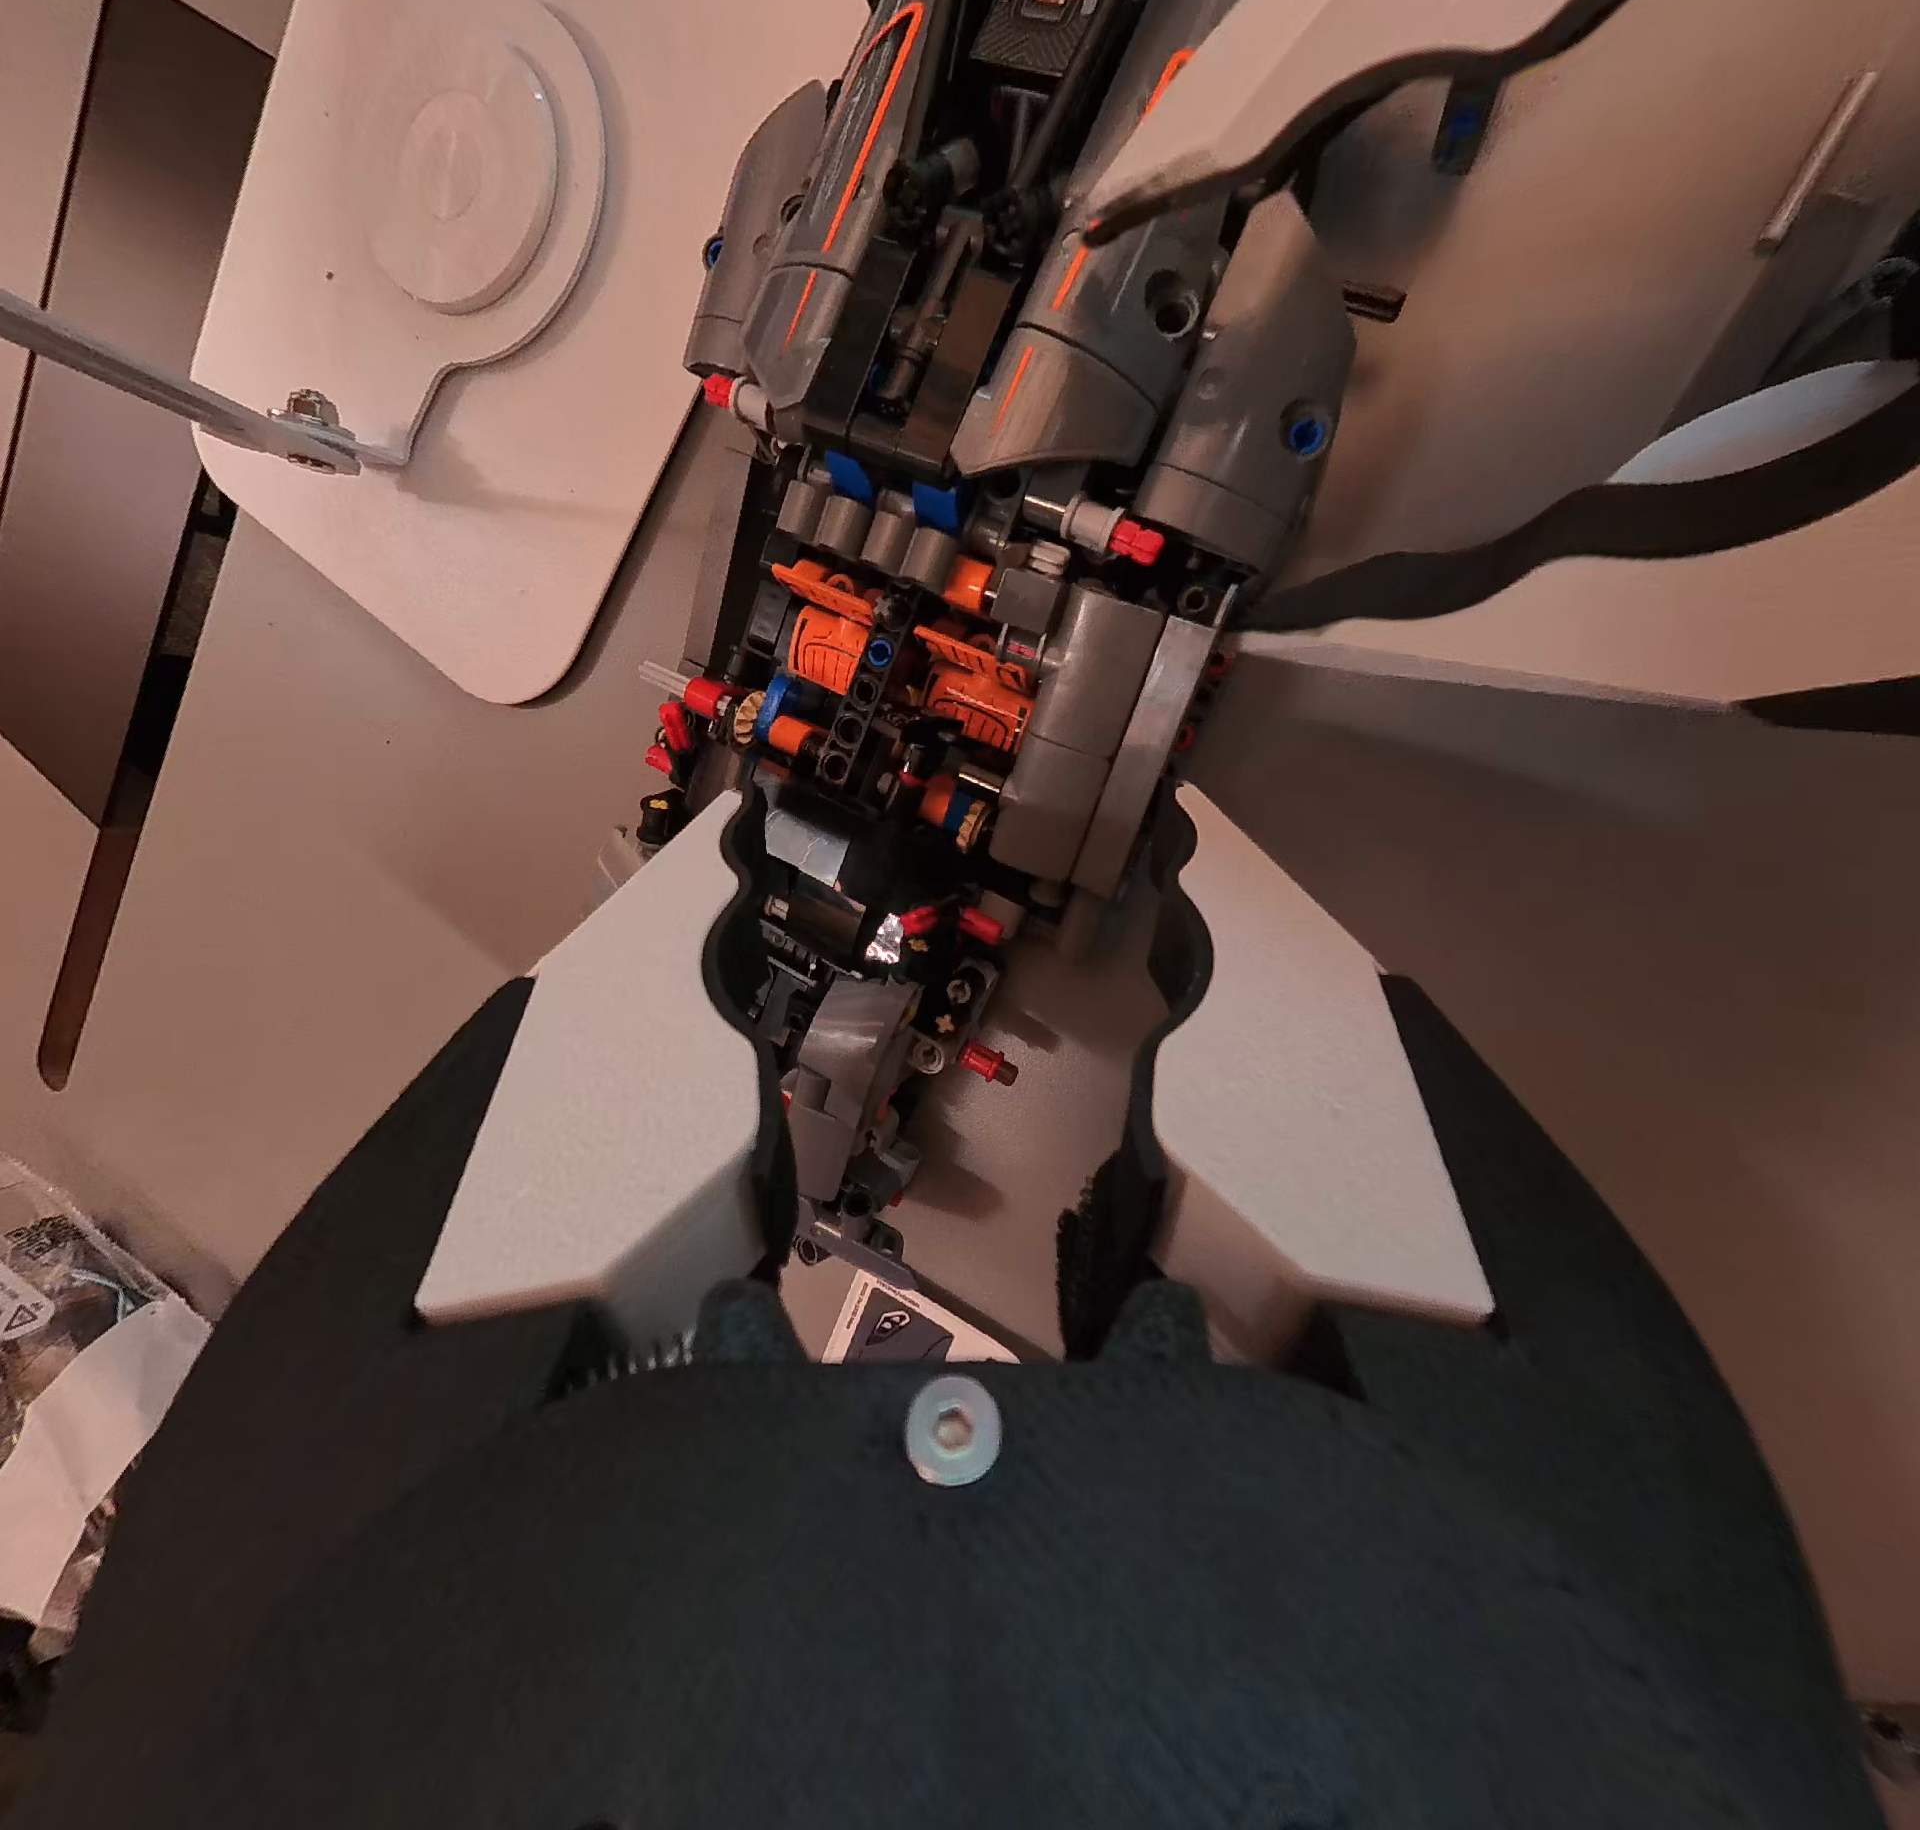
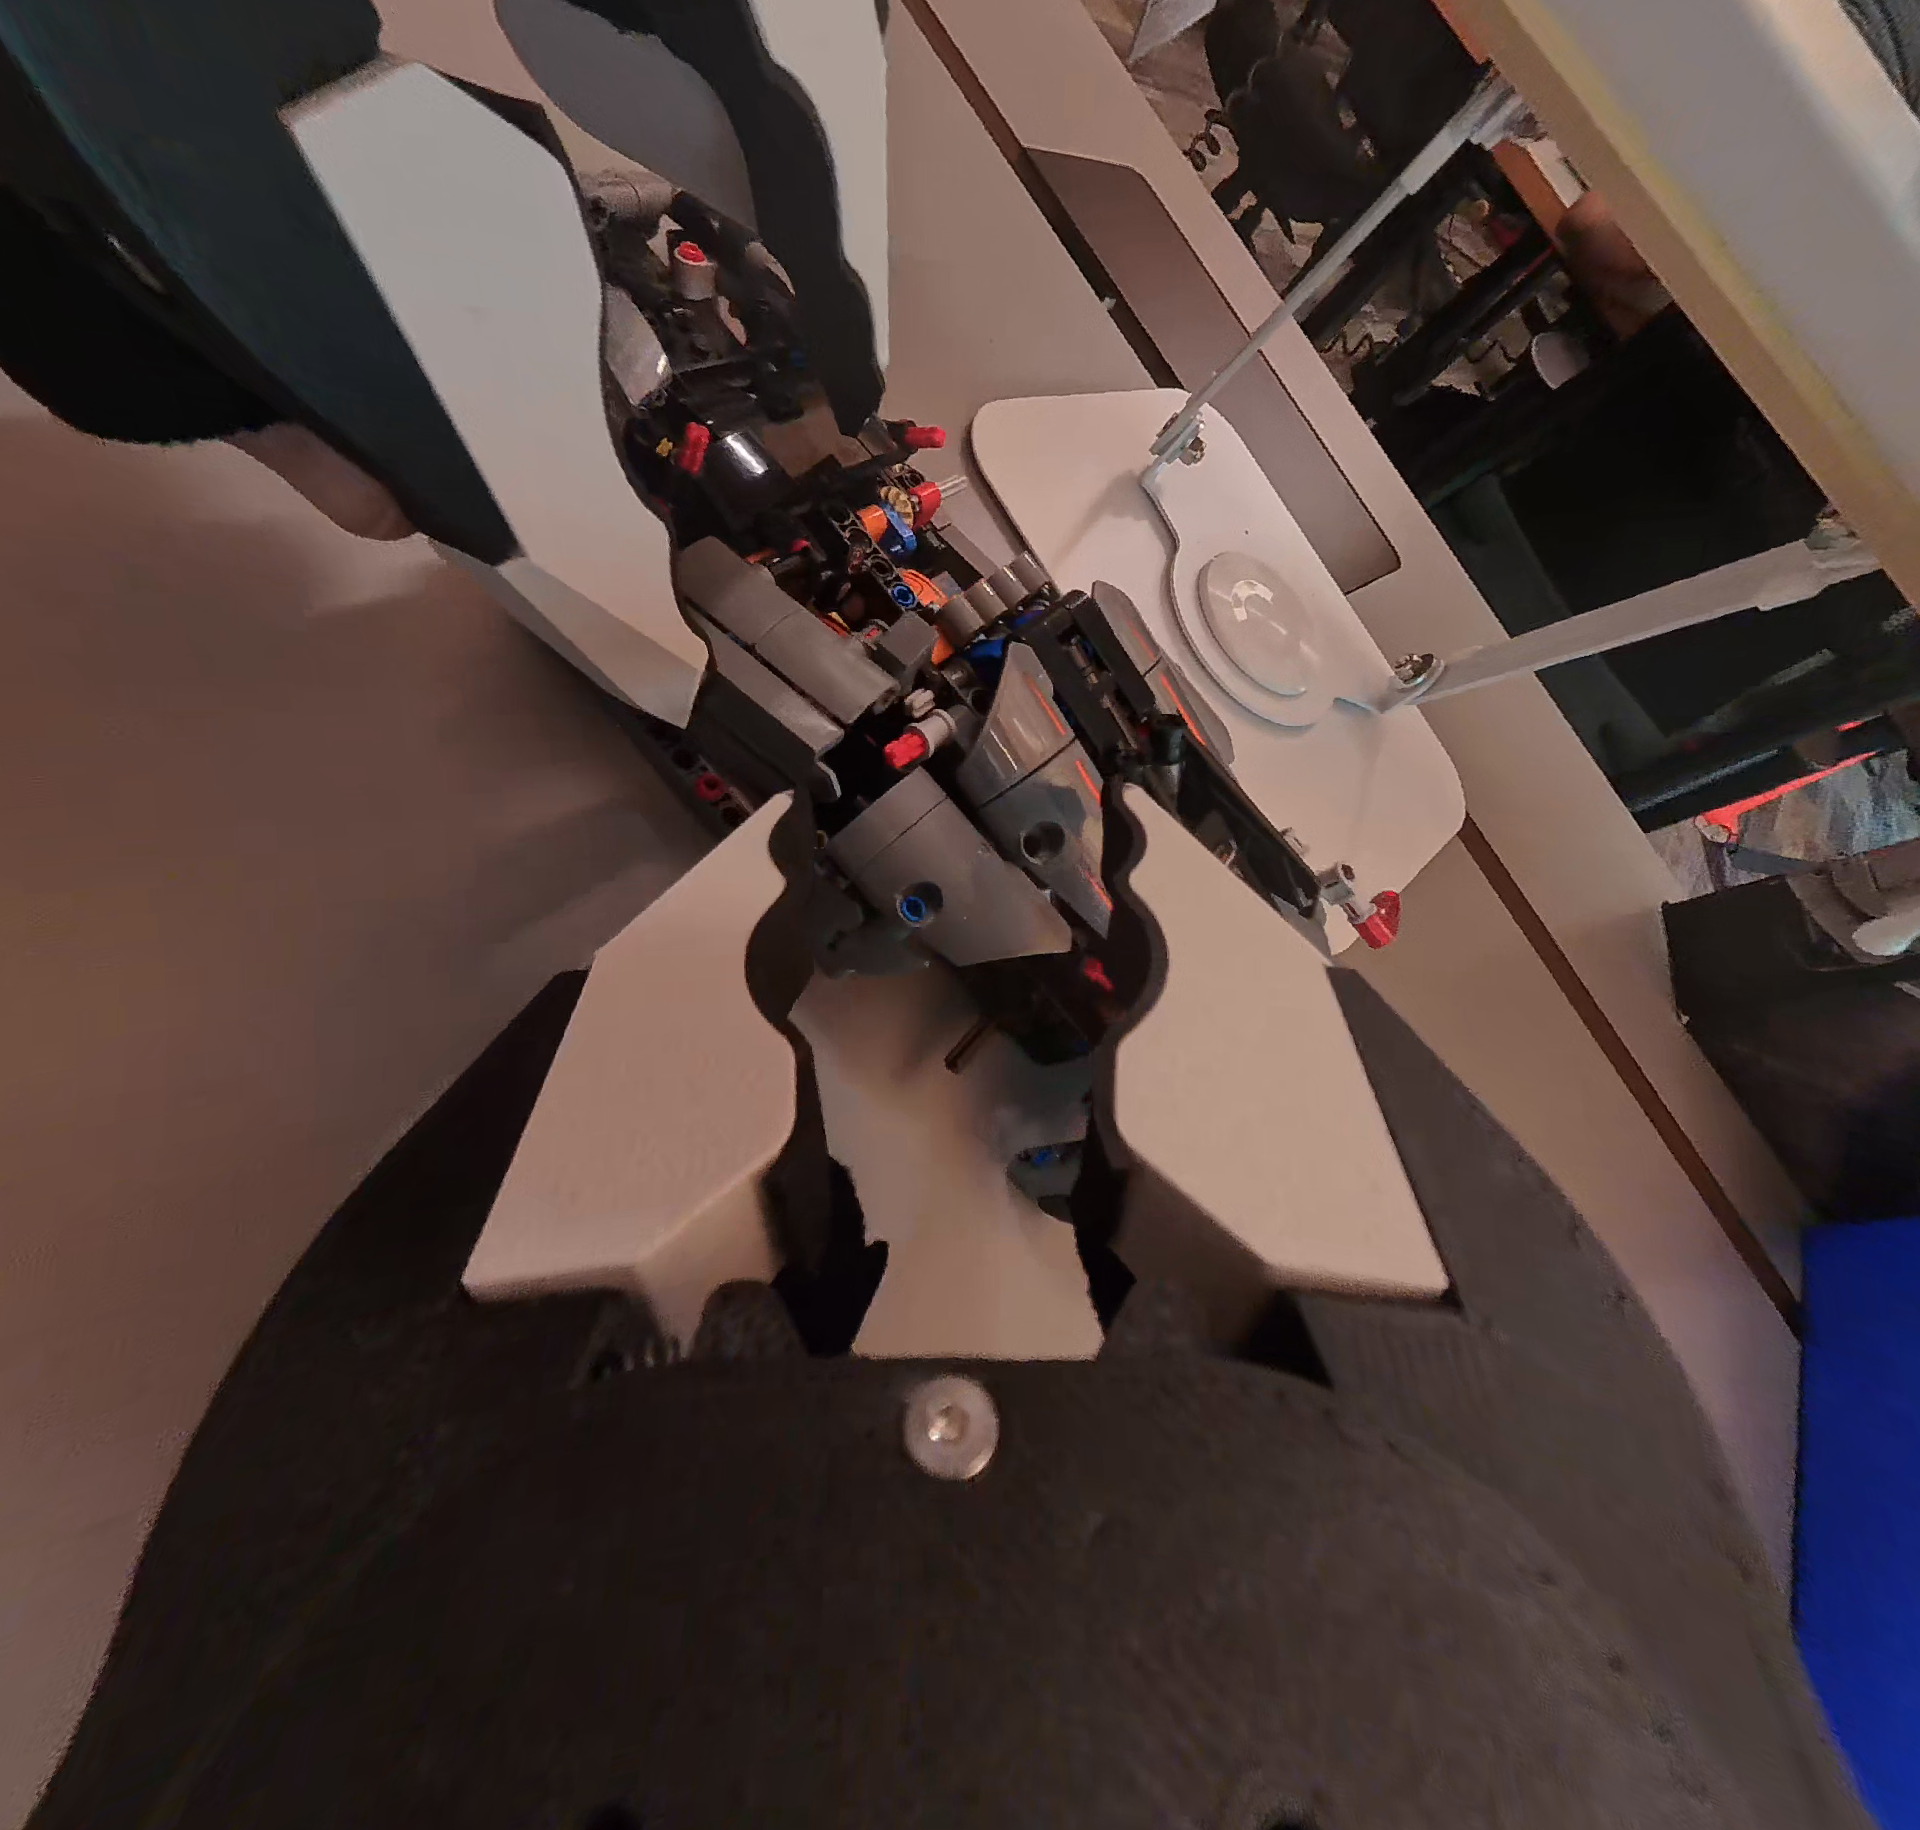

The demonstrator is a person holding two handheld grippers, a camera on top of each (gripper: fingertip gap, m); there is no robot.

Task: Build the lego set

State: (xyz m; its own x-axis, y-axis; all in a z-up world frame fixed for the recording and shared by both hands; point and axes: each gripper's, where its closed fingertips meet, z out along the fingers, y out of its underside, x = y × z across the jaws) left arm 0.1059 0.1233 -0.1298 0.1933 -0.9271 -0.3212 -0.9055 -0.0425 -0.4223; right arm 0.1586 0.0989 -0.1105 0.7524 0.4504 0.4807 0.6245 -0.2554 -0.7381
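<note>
Left gripper (image 1: 956,959) clamps one end of the lego car (image 1: 935,554); right gripper (image 2: 956,907) clamps the other. Keep both grips level and avoid twisting the frame while pressing parts home.

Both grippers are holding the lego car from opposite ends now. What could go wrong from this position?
1. The left gripper and right gripper each clamp one end of the lego car; pulling or twisting apart could split it.
2. Red pins stick out from the sides; a finger could knock them loose.
3. The white plate lies close beside the car, so a swing might strike it.
</note>
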